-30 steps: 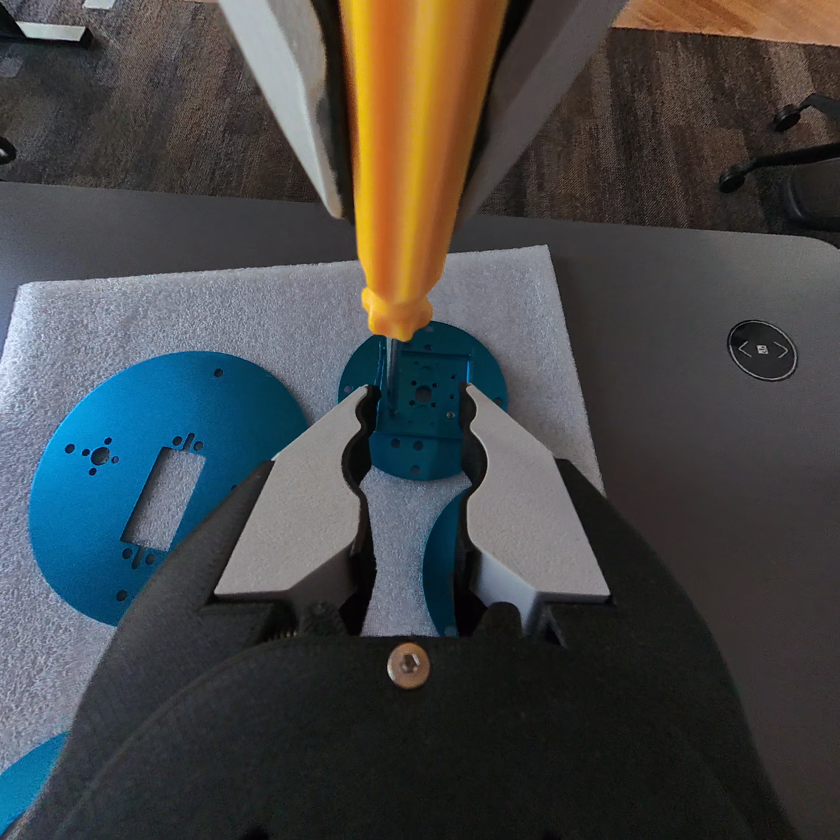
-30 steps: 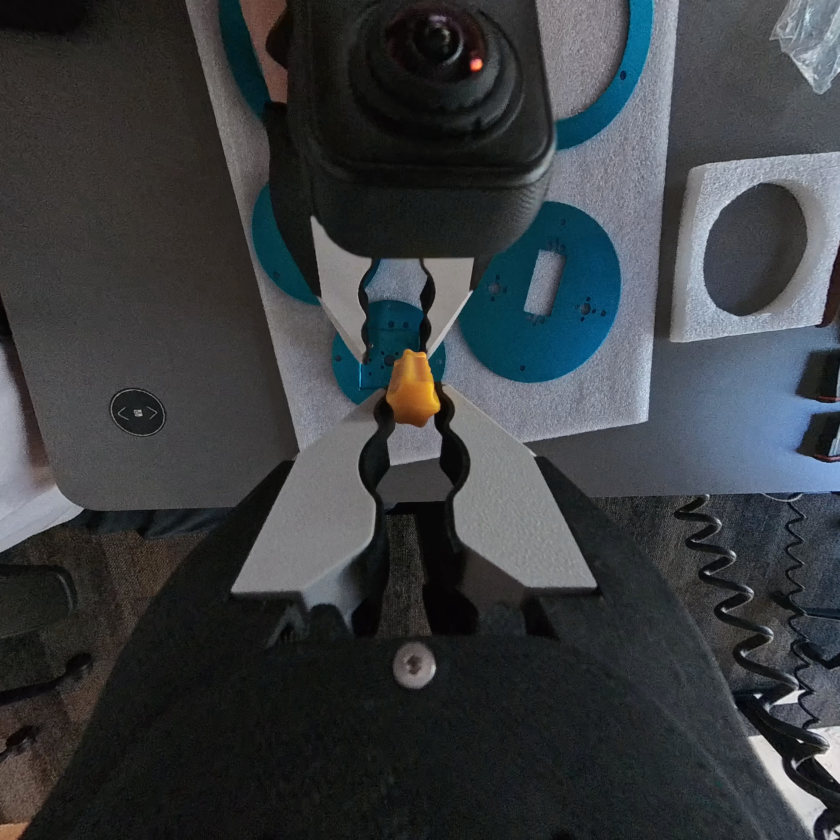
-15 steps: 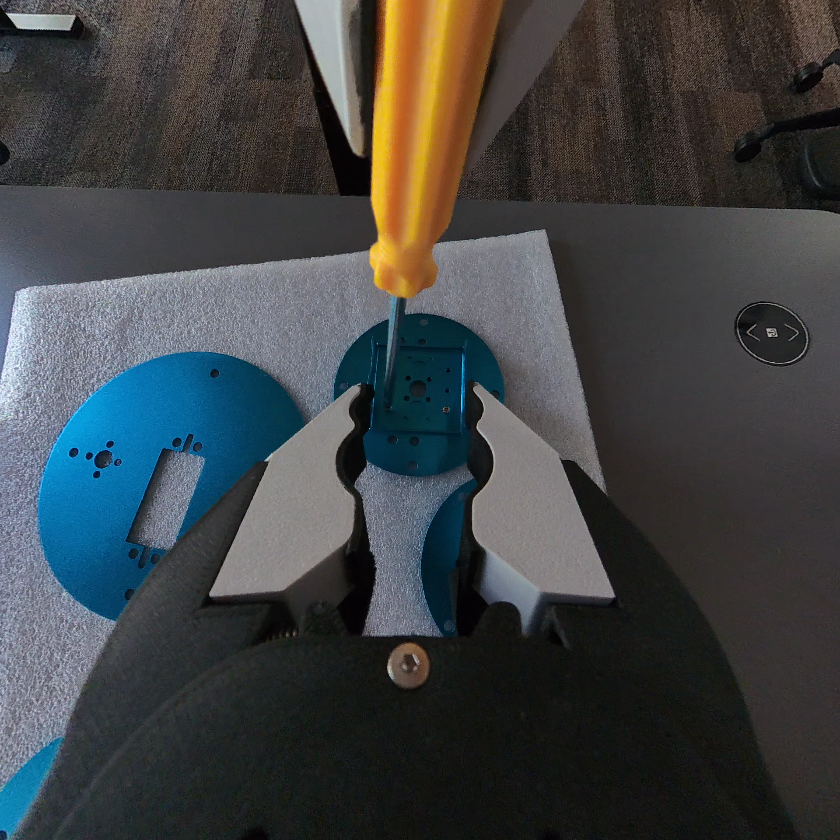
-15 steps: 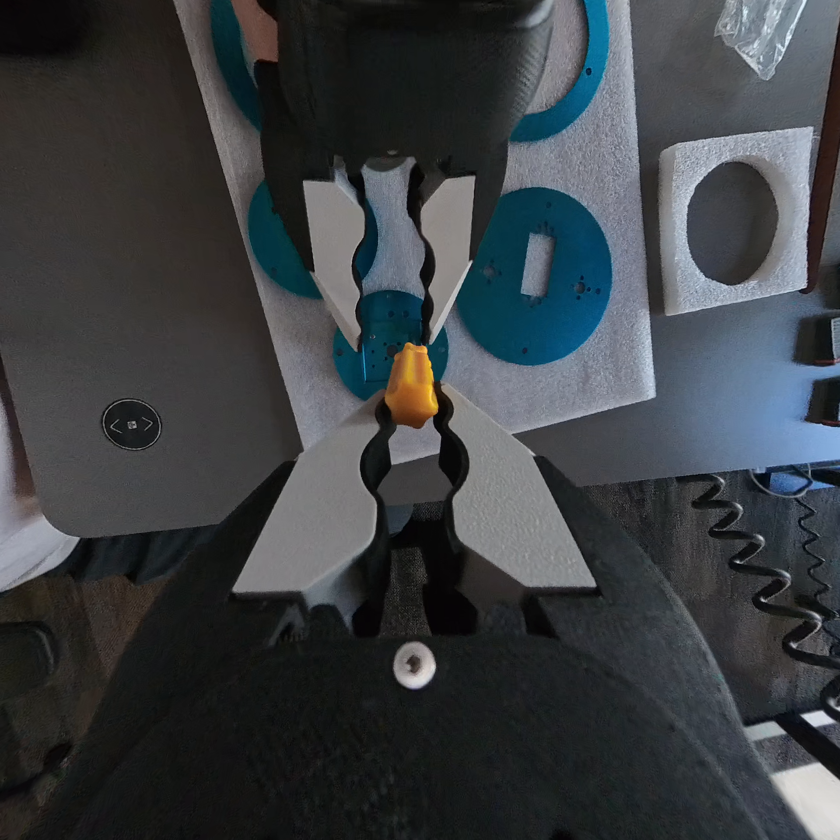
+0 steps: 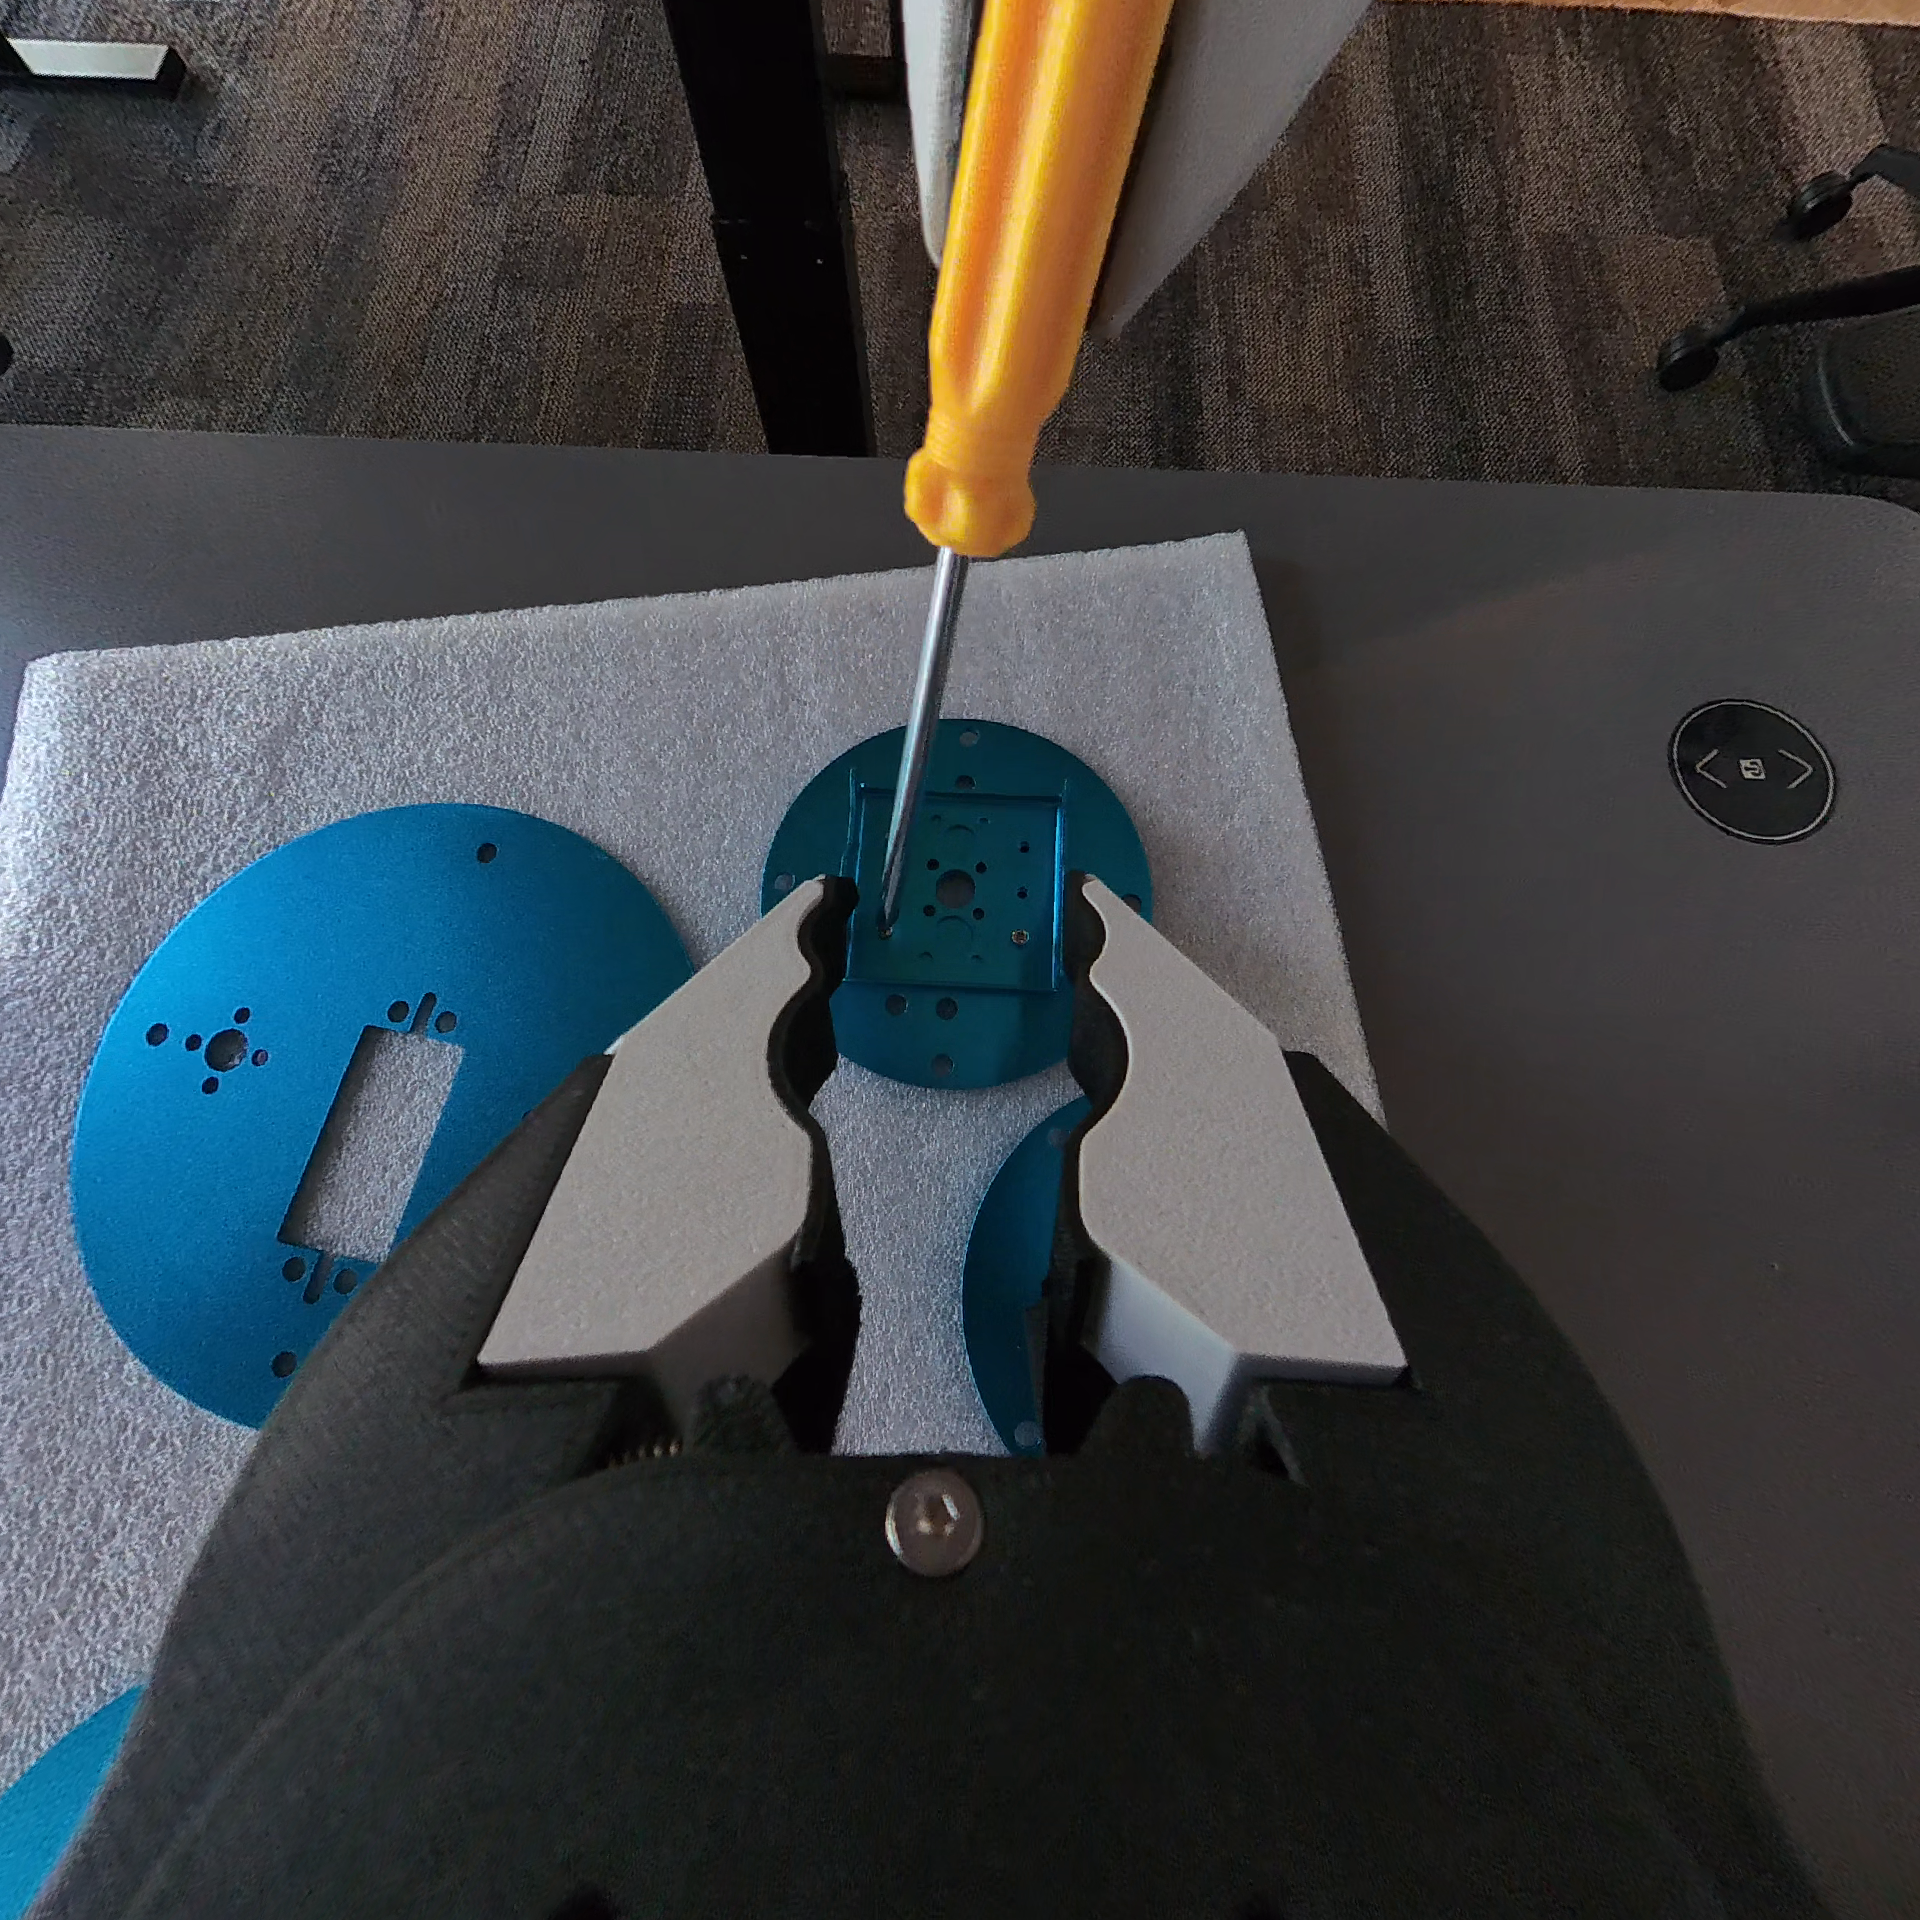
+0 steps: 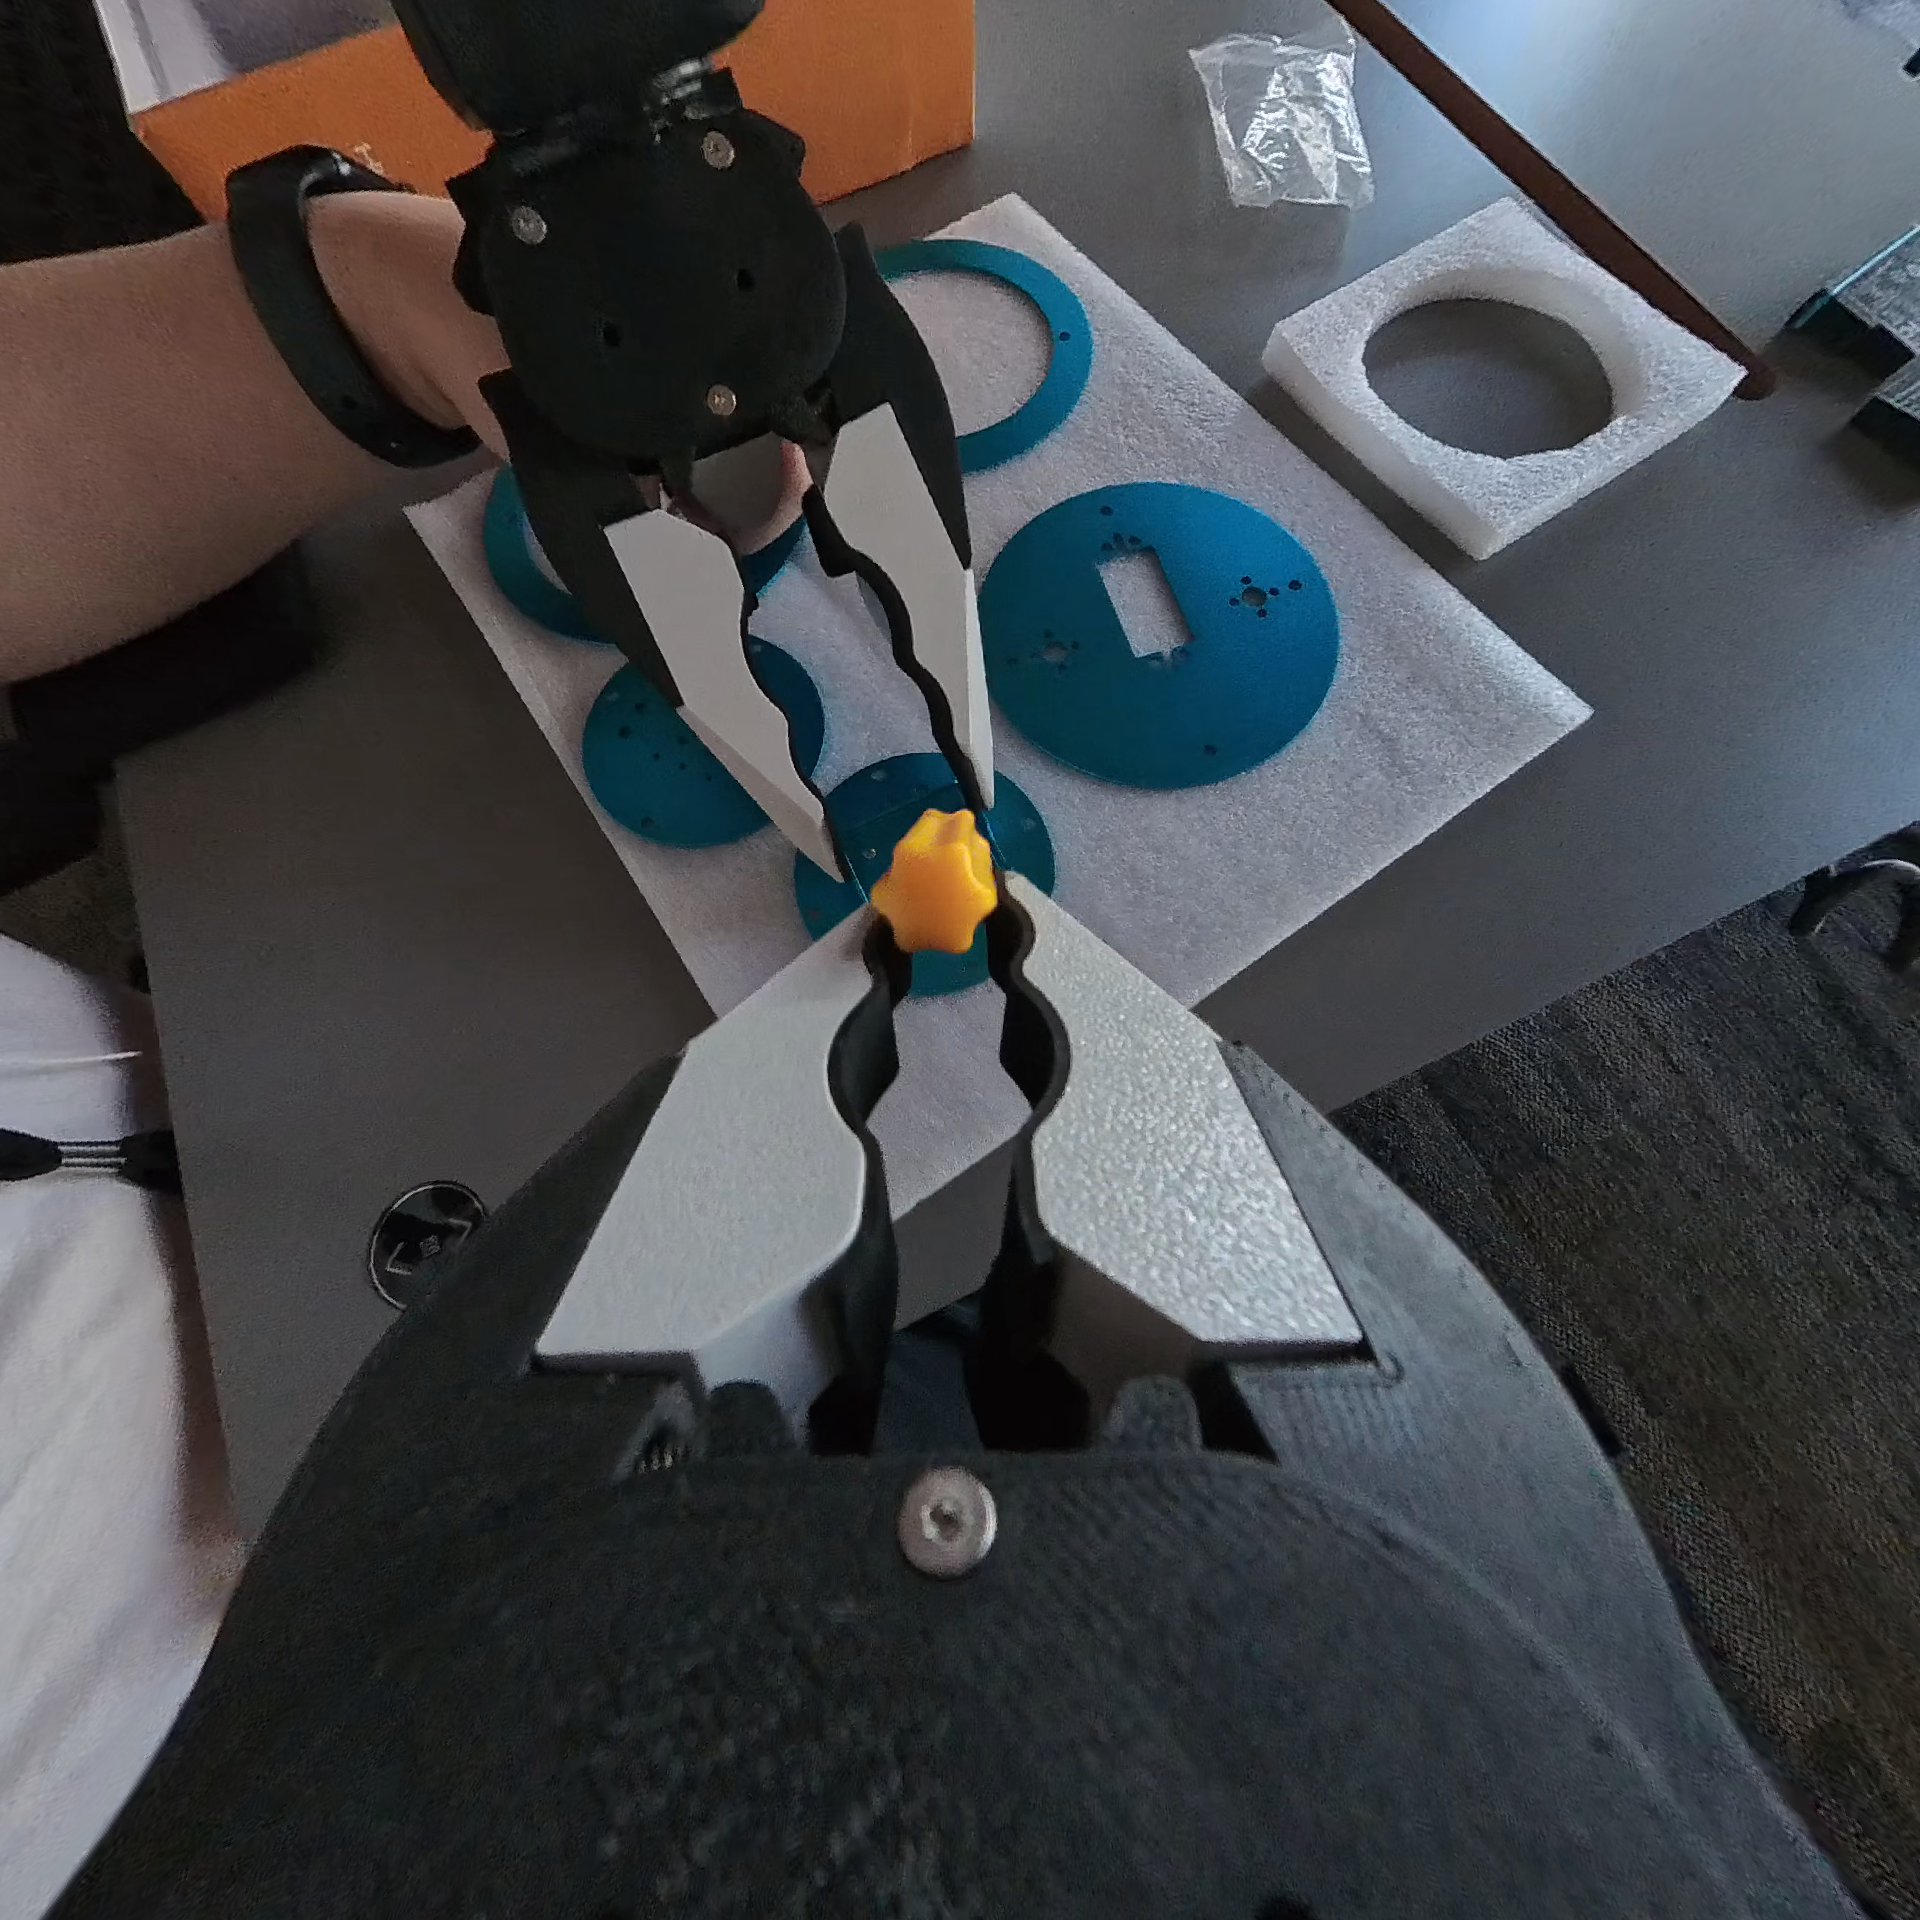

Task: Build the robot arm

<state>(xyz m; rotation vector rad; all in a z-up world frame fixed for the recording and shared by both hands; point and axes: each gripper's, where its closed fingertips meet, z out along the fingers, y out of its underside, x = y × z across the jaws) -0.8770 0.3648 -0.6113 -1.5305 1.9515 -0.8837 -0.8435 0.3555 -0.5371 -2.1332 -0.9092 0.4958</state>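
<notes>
My left gripper [image 5: 956, 904] is shut on a blue U-shaped bracket [image 5: 966, 914], its fingertips pressed to the bracket's two side walls. The bracket sits on a small blue disc [image 5: 935, 1049] on a white foam sheet [image 5: 520, 727]. My right gripper [image 6: 935, 914] is shut on the orange handle of a screwdriver [image 6: 935, 894]. In the left wrist view the screwdriver [image 5: 1029, 260] slants down from above. Its metal tip rests at a hole in the bracket's floor, by the left wall. The left gripper also shows in the right wrist view [image 6: 906, 831], above the disc [image 6: 935, 966].
On the foam lie a large blue disc with a rectangular slot [image 5: 312, 1039], another small disc [image 6: 665, 769] and a blue ring [image 6: 1039, 343]. A white foam block with a round hole [image 6: 1496, 384], an orange box [image 6: 862, 94] and a plastic bag [image 6: 1288, 114] lie beyond. A round desk button [image 5: 1751, 769] is at the right.
The right gripper has drawn back and tilted with the screwdriver, so more of the metal shaft shows. The tip stays in the bracket. The left gripper has kept its hold.
</notes>
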